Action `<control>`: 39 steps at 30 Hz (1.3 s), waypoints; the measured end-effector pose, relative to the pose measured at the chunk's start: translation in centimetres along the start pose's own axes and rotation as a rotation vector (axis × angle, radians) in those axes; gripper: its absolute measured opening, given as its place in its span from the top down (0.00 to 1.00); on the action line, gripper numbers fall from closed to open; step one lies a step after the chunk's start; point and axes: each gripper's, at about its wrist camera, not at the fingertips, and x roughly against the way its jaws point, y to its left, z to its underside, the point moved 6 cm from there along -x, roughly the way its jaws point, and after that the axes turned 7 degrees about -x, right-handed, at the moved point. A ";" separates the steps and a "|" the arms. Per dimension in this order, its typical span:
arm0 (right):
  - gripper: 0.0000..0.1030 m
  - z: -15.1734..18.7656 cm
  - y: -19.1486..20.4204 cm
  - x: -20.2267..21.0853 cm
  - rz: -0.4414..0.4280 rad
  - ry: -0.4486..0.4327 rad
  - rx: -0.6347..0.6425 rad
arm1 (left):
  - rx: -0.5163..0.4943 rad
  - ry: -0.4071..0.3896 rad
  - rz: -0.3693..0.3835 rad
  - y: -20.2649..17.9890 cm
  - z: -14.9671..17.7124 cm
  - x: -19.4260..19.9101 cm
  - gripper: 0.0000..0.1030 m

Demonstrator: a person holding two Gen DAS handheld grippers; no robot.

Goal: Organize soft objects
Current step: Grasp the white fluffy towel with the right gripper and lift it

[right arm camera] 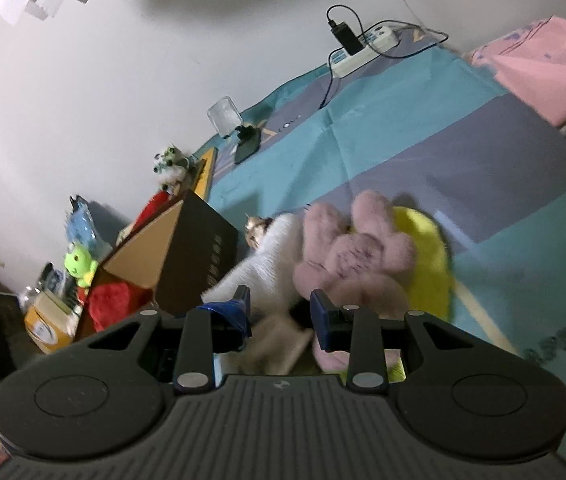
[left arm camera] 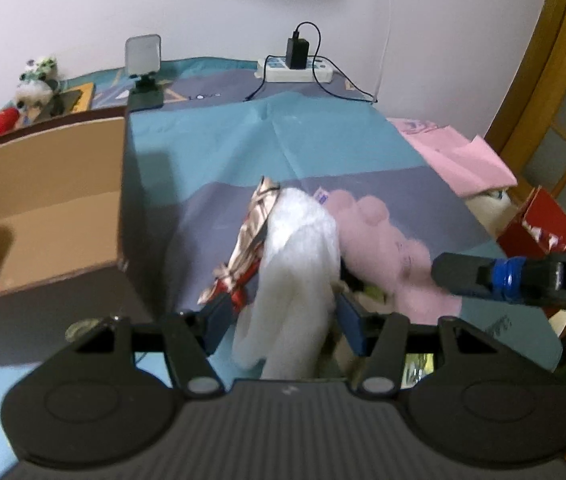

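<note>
Squeezing a fluffy white plush toy (left arm camera: 299,264), my left gripper (left arm camera: 283,320) holds it over the blue and grey cloth (left arm camera: 323,140), beside the open brown cardboard box (left arm camera: 43,184). My right gripper (right arm camera: 281,316) grips a fuzzy pink bunny toy (right arm camera: 355,256) over a yellow plush pad (right arm camera: 431,264).

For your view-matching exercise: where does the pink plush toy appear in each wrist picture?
Left wrist: pink plush toy right of centre, beside the white soft toy.
Right wrist: pink plush toy at centre, on something yellow.
Shared landmark: white power strip by the wall.
</note>
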 end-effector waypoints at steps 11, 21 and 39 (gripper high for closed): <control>0.85 -1.3 1.4 -6.4 -0.013 0.068 -0.041 | 0.033 -0.002 0.165 0.4 -1.1 -2.6 0.77; 0.85 -1.8 2.4 -6.8 -0.109 0.148 -0.146 | 0.006 -0.063 0.270 1.0 -2.9 -0.2 0.87; 0.82 -2.1 4.5 -5.9 0.054 0.002 0.012 | -0.203 -0.073 0.218 2.8 -2.0 1.4 0.44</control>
